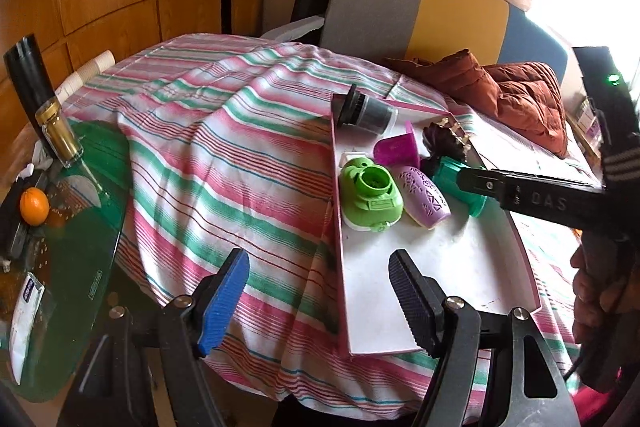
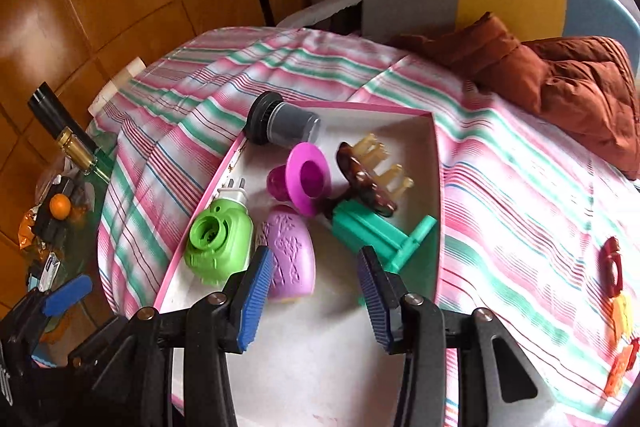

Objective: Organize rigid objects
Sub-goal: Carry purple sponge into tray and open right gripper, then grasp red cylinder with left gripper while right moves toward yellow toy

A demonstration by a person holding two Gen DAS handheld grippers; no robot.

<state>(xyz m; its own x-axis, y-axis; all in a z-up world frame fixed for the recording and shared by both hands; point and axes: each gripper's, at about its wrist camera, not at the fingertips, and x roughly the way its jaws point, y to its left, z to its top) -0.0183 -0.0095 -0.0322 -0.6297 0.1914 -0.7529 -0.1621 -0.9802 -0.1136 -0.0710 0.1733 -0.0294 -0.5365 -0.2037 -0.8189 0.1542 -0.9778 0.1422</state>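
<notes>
Currently both grippers empty, jaws apart — left gripper (image 1: 320, 291) over tray (image 1: 460, 267) edge; right gripper (image 2: 316, 287) above tray, purple case (image 2: 290, 259) at its 11 o'clock.

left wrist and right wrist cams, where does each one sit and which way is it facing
Left wrist: on the left gripper, angled down over the tray's near-left corner toward the chair; its open fingers, the right gripper's body and a hand show.
Right wrist: on the right gripper, angled down into the tray; its open empty fingers show, a left finger at lower left.
Shared: tray, green toy, striped cloth.
</notes>
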